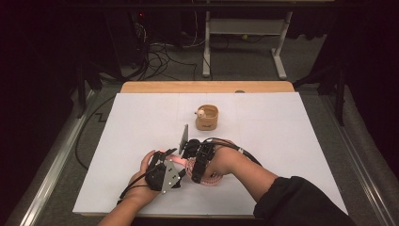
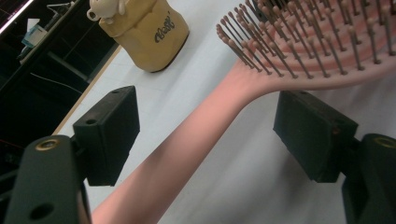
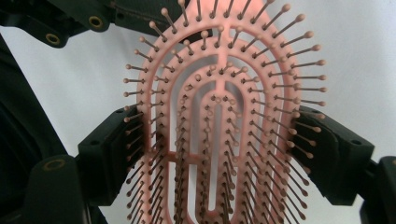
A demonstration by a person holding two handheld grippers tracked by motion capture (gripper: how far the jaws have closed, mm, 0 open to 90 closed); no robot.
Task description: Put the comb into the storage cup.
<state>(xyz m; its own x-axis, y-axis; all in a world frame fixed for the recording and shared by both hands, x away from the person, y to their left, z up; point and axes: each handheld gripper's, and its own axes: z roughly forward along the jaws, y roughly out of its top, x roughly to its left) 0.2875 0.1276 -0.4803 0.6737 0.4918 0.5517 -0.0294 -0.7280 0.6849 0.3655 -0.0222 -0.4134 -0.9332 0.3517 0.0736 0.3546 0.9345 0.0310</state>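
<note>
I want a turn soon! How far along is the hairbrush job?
Done: the pink plastic hairbrush is clamped by its bristly head in the right gripper. In hand: the left gripper has its open jaws on either side of the handle, with gaps showing. Left: gripping the handle, then probably passing the brush on, maybe to the yellow cup-shaped holder farther back.

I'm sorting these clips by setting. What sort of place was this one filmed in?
Probably a lab or recording workshop, not a home: a white-covered table in a dark room, loose cables across the carpeted floor, and the metal legs of a workbench behind.
</note>
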